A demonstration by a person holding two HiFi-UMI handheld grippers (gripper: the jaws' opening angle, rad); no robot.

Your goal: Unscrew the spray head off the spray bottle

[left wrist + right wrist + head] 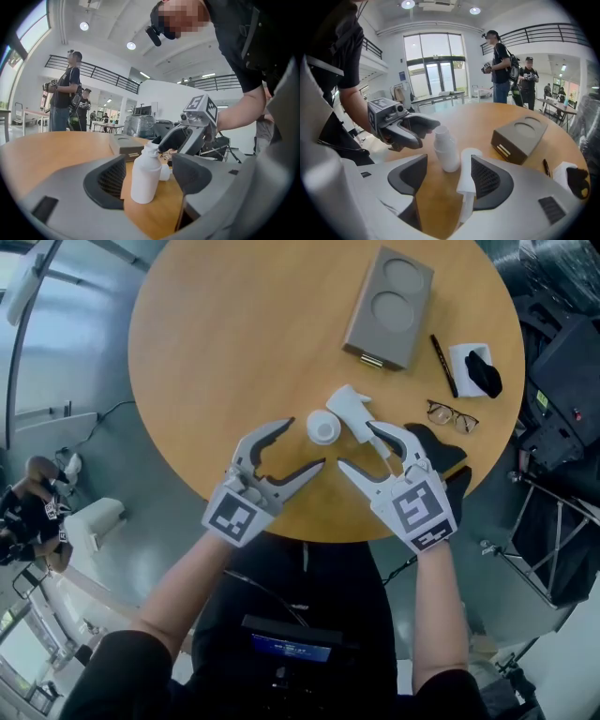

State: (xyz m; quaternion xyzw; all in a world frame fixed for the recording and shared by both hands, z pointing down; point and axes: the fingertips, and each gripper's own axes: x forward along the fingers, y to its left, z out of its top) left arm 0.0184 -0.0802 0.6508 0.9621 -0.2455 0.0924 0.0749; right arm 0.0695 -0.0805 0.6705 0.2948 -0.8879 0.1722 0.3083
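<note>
A white spray bottle (323, 427) stands upright on the round wooden table (216, 343), its neck bare. The white spray head (351, 412) lies on the table just right of it, its thin tube running toward me. My left gripper (305, 443) hovers open just left of the bottle. In the left gripper view the bottle (146, 172) shows beyond the gap of the left gripper (150, 179), untouched. My right gripper (356, 445) hovers open over the tube. In the right gripper view the spray head (467, 182) lies below the right gripper (447, 176), near its right pad; the bottle (446, 150) stands ahead.
A grey box (389, 307) with two round recesses lies at the table's far side. A pen (442, 365), glasses (454, 414) and a white cloth (469, 360) with a black item on it sit at the right edge. People stand in the background of both gripper views.
</note>
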